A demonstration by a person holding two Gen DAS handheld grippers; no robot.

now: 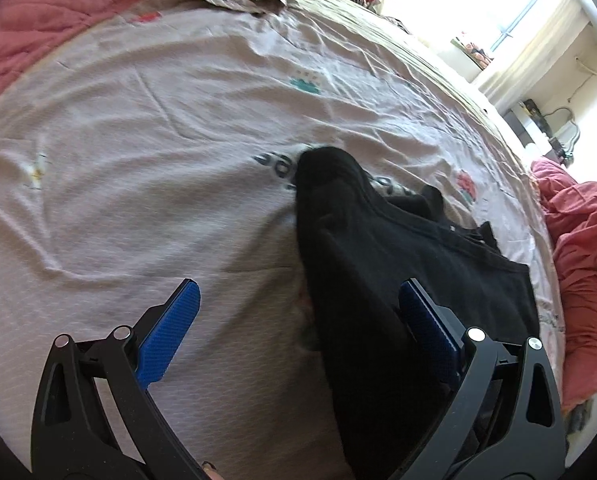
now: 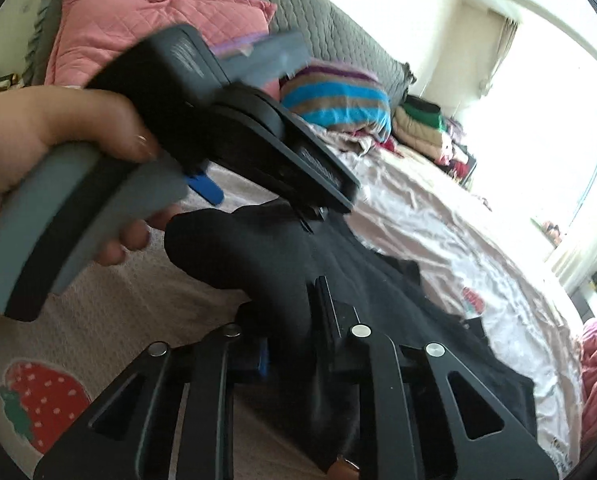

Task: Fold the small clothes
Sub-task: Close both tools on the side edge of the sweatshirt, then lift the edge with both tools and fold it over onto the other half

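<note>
A black garment (image 1: 378, 264) lies on the pale bedsheet (image 1: 158, 140), one part raised in a ridge. My left gripper (image 1: 298, 292) is open, its blue pads (image 1: 170, 336) wide apart above the sheet, the right pad over the garment's edge. In the right wrist view my right gripper (image 2: 298, 304) is shut on a bunched fold of the black garment (image 2: 250, 252), lifted off the bed. The left gripper's grey handle (image 2: 78, 216), held in a hand, fills the left of that view.
A pink quilt (image 1: 38, 28) lies at the far left and pink cloth (image 1: 586, 260) at the right edge of the bed. A striped bundle (image 2: 338, 100), pink pillow (image 2: 138, 28) and piled clothes (image 2: 418, 120) sit at the bed's head. A bright window (image 2: 558, 120) is beyond.
</note>
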